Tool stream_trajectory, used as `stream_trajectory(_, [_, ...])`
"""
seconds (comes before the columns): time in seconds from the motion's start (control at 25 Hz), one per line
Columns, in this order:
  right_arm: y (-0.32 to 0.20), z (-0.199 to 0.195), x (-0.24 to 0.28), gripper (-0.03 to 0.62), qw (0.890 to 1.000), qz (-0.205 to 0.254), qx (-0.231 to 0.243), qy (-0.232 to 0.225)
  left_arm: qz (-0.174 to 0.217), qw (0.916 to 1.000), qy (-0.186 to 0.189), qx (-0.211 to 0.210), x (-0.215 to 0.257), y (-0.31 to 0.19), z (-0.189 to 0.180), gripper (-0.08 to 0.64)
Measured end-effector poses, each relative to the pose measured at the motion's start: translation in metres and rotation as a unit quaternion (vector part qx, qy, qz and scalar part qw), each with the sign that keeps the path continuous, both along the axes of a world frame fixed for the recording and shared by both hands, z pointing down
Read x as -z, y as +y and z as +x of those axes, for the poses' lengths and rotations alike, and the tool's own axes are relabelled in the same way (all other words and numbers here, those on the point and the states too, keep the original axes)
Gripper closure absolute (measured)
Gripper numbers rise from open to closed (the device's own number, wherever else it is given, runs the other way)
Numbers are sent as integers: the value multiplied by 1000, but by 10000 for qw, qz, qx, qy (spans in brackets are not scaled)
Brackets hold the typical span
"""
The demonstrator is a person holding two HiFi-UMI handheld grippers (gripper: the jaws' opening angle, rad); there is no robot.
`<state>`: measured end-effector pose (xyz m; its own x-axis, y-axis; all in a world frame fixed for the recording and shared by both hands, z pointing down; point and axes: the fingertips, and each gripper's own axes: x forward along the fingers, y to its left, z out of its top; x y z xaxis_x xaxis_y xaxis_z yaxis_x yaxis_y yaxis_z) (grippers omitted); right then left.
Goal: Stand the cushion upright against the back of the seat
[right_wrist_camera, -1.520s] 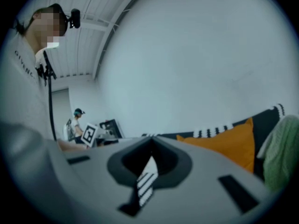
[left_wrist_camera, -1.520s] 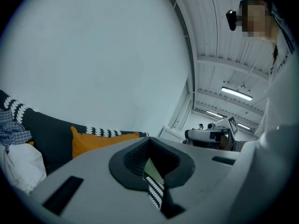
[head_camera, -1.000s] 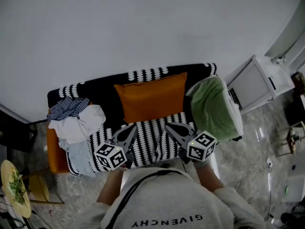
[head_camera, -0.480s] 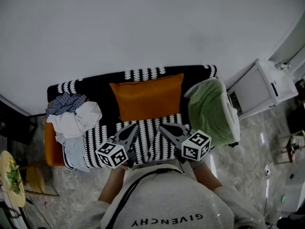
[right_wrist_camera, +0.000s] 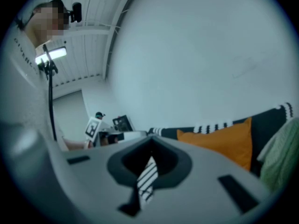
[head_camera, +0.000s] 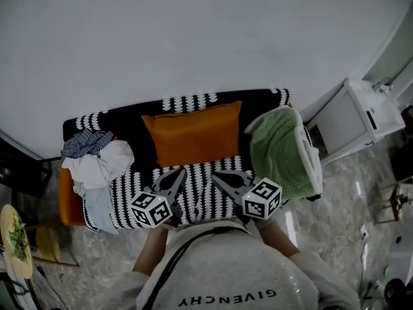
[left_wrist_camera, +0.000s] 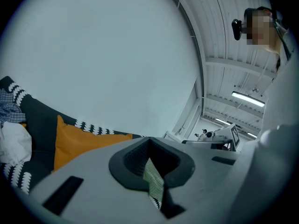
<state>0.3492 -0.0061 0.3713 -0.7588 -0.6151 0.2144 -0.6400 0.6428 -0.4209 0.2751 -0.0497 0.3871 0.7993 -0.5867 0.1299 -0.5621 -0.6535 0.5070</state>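
The orange cushion [head_camera: 190, 134] stands upright against the back of the seat [head_camera: 193, 101], which wears a black-and-white patterned cover. It also shows in the left gripper view, cushion [left_wrist_camera: 79, 141], and in the right gripper view, cushion [right_wrist_camera: 224, 141]. My left gripper [head_camera: 182, 171] and right gripper [head_camera: 215, 175] hover side by side over the seat's front, just short of the cushion's lower edge. Both are shut and hold nothing. In their own views the left gripper [left_wrist_camera: 149, 141] and right gripper [right_wrist_camera: 152, 153] show closed jaws with only a sliver of the cover behind.
A green blanket [head_camera: 281, 150] drapes over the right armrest. A pile of clothes [head_camera: 97, 163] lies on the left end of the seat. A white cabinet [head_camera: 355, 118] stands to the right, a plate of greens [head_camera: 16, 241] at the far left.
The two grippers have drawn slightly closer together over the seat's front, both still shut. The cushion keeps its place against the back.
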Motion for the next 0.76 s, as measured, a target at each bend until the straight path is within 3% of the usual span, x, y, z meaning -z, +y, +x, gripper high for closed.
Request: stream_trajectory(0.76, [48, 46, -20, 574, 9991, -277, 269, -172, -437, 9989, -112, -96, -25, 47, 60, 537])
